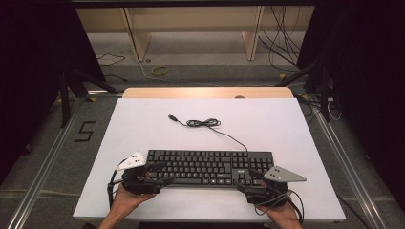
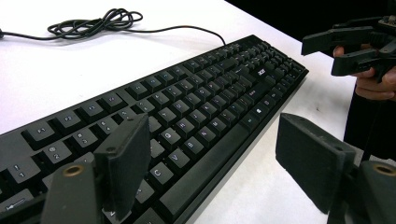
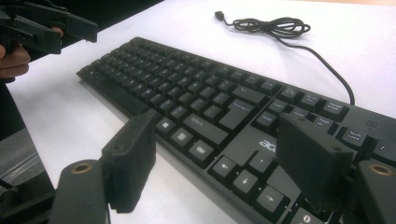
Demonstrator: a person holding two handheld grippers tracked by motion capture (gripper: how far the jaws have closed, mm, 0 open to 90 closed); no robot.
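Keyboard (image 1: 210, 167): flat on white table (image 1: 143, 129).
Left gripper (image 1: 160, 174): jaws apart, over left end.
Right gripper (image 1: 248, 181): jaws apart, over arrow keys (image 3: 247, 175), legible in its own view.
Cable (image 1: 205, 123): coiled behind.

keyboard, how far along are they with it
Barely begun. The keyboard lies flat on the table, its cable loose behind it. In hand: the left gripper and right gripper hang open over its two ends, gripping nothing. Closing on it and any handling are left.
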